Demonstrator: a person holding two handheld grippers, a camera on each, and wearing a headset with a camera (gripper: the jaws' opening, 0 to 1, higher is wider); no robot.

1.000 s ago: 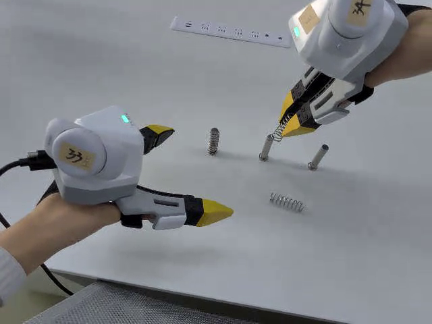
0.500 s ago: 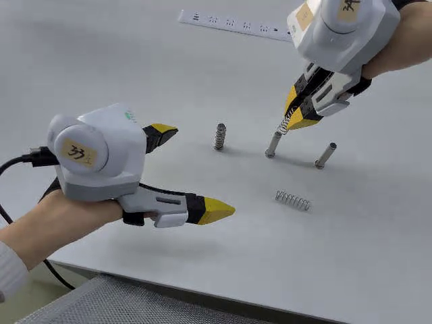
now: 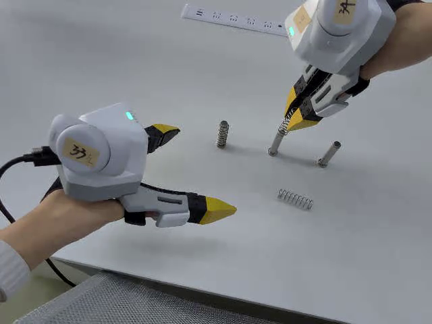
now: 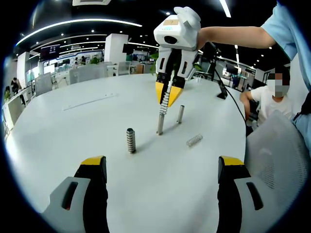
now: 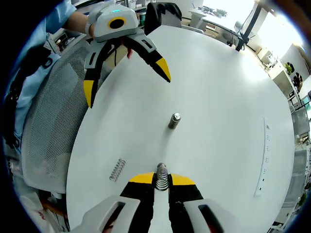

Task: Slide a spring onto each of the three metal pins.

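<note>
Three metal pins stand on the white table. The left pin [image 3: 222, 133] wears a spring. My right gripper [image 3: 295, 120] is shut on a second spring [image 3: 284, 126], whose lower end sits over the top of the middle pin [image 3: 275, 144]. The right pin [image 3: 329, 154] is bare. A loose spring [image 3: 295, 198] lies flat in front of the pins. My left gripper [image 3: 196, 169] hovers open at the near left, holding nothing. From the right gripper view the held spring [image 5: 162, 175] sits between the yellow tips. The left gripper view looks at the sprung pin [image 4: 130, 140] and the middle pin [image 4: 160, 124].
A white power strip [image 3: 233, 19] lies at the far edge of the table [image 3: 135, 61]. A mesh chair back [image 3: 135, 304] sits below the near table edge. A black cable [image 3: 17, 165] runs from my left gripper.
My right gripper has carried the spring down and slightly left onto the top of the middle pin. The left gripper has stayed about where it was; the camera shifted a little.
</note>
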